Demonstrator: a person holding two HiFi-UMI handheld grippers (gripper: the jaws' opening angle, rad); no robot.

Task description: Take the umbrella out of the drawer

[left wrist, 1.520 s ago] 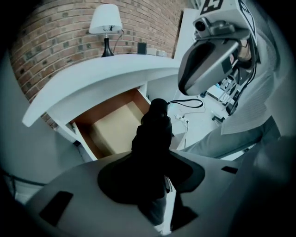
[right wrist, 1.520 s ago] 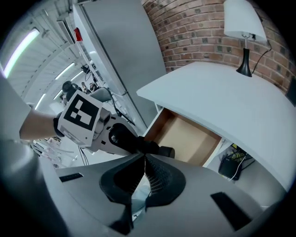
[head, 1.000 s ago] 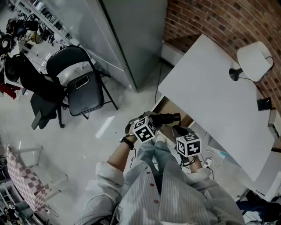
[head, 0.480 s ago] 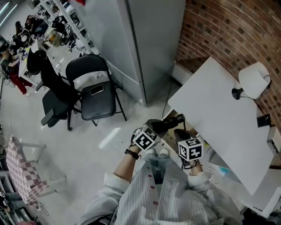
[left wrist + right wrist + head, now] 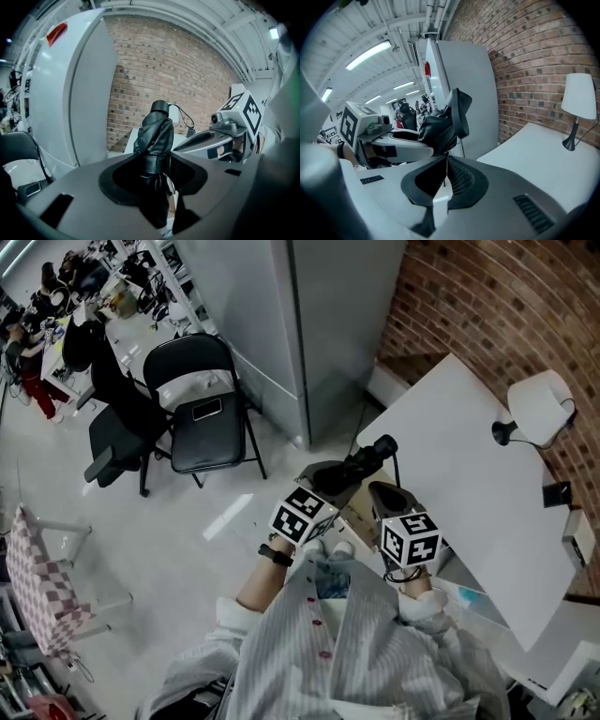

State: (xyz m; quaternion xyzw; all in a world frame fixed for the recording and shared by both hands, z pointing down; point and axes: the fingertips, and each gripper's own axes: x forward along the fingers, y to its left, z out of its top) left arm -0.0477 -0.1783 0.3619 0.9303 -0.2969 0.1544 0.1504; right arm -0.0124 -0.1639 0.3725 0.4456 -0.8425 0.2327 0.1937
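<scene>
Your left gripper is clamped on the umbrella, its jaws closed against the folded black fabric a little below the middle. In the left gripper view the umbrella stands nearly upright out of the jaws, with its rounded cap at the top and a thin cord looping off to the right near that end. From your head view it slants up and to the right, out in the air in front of you, its far end reaching over the near edge of the white table.

Your right gripper has its jaws drawn together, with only a thin pale line showing between the pads. Their tips sit right at the umbrella's bunched dark fabric; whether they pinch any of it cannot be told. Both grippers are close side by side, the left one's marker cube just beside your right one's.

On the table, well apart from the umbrella, stands a white-shaded lamp near the brick wall. A tall grey cabinet rises past the table's corner, and a black folding chair stands on the pale floor to your left
</scene>
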